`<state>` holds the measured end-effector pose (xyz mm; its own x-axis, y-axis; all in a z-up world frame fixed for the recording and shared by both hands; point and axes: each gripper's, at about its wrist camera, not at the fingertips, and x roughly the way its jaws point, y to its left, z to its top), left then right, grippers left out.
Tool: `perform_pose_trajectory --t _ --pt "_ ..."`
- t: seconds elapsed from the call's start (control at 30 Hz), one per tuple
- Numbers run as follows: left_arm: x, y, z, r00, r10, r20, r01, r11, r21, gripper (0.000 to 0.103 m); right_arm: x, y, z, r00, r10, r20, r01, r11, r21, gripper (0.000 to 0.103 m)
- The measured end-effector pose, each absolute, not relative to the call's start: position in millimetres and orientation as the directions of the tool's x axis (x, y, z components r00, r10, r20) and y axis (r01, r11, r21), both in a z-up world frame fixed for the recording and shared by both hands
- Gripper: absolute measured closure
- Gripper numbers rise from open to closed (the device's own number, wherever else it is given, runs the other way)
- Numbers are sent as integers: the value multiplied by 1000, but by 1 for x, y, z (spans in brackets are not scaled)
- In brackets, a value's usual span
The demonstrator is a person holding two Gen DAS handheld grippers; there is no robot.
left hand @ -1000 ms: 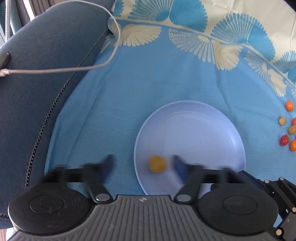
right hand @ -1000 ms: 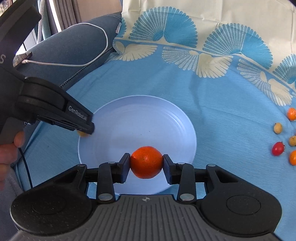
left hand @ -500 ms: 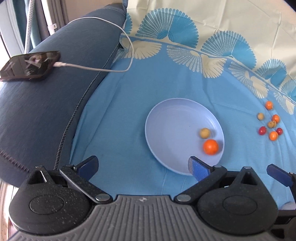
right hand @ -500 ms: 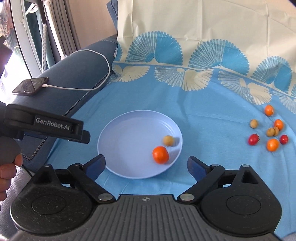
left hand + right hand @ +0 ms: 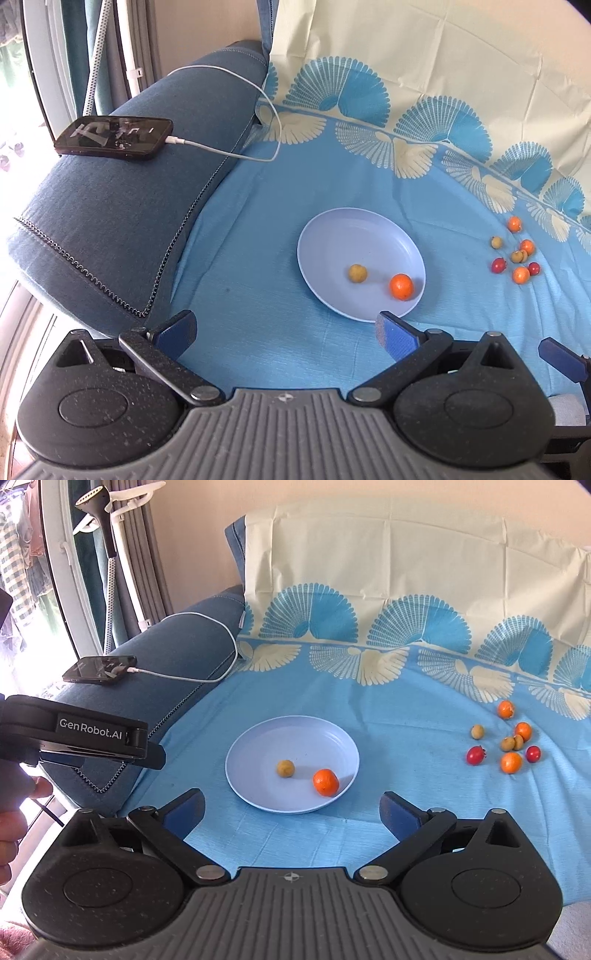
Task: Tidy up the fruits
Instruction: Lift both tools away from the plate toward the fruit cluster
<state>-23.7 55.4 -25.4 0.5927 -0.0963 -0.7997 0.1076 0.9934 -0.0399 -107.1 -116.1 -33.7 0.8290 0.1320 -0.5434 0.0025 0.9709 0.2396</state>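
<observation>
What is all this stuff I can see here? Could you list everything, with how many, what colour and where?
plate: one, pale lilac, middle of the blue cloth
orange fruit on plate: one, orange, near the plate's right rim
yellowish fruit on plate: one, dull yellow, left of the orange one
loose fruits: eight, four orange, two red, the rest yellowish, clustered on the cloth far right
cloth: one, blue and cream with fan pattern, over the sofa
phone: one, black, on the sofa arm
cable: one, white, plugged into the phone
left gripper: one, black, blue pads, empty
right gripper: one, black, jaws opening, nothing between them
</observation>
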Motion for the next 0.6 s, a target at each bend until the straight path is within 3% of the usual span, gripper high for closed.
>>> perform_pose_trajectory --t 0.6 --pt "-49 54 -7 644 -84 -760 95 995 -30 0 -136 -117 -21 871 111 -479 1 974 227 2"
